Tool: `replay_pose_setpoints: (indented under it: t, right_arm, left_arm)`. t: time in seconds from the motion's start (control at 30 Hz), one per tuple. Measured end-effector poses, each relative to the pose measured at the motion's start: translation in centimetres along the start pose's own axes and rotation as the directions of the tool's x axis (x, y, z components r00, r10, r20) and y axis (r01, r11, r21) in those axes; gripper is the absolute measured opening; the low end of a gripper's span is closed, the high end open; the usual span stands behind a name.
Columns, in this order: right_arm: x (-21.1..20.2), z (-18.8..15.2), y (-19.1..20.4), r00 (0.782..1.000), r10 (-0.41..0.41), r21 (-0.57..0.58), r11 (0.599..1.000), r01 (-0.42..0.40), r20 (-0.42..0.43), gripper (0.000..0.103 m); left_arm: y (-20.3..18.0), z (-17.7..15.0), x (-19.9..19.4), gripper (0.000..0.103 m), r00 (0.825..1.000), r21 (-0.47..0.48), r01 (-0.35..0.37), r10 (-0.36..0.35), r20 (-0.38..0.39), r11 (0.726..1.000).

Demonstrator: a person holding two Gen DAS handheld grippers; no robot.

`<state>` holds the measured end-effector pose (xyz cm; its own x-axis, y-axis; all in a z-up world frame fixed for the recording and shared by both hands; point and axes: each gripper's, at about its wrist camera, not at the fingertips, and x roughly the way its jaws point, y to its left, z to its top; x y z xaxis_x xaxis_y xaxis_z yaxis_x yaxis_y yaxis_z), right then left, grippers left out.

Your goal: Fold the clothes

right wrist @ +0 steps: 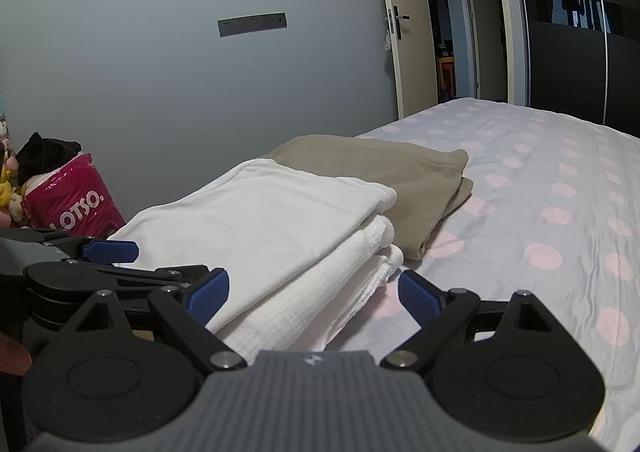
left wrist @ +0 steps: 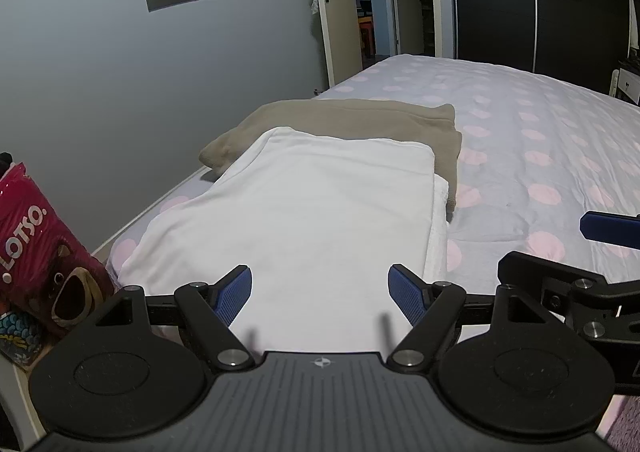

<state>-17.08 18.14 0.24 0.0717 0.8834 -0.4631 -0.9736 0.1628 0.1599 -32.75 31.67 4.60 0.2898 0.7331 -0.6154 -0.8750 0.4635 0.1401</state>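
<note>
Two tongs, left tongs point(left wrist: 320, 294) and right tongs point(right wrist: 314, 294), both wide and empty, just beside the folded white cloth point(left wrist: 304, 212) on the bed point(left wrist: 540, 156).

White folded cloth point(right wrist: 276, 220): smooth matt top layer, waffle-textured layers beneath. Beige blanket point(right wrist: 384, 180), just behind it: soft, fleecy, matt. Bedsheet point(right wrist: 552, 212): matt, lightly creased cotton-like cloth. Pink bag point(left wrist: 36, 248), left of the white cloth: glossy plastic. Fingers point(left wrist: 236, 292): ribbed blue pads, matt black plastic arms.
</note>
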Motion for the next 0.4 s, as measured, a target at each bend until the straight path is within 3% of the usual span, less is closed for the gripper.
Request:
replay_pose_setpoints:
  t: [0.4]
  right_arm:
    - [-0.06,0.02,-0.14,1.000,-0.002,0.001,1.000,0.002,-0.001,0.093]
  left_arm:
    - [-0.18,0.06,-0.09,0.075,1.000,0.003,0.001,-0.001,-0.003,1.000]
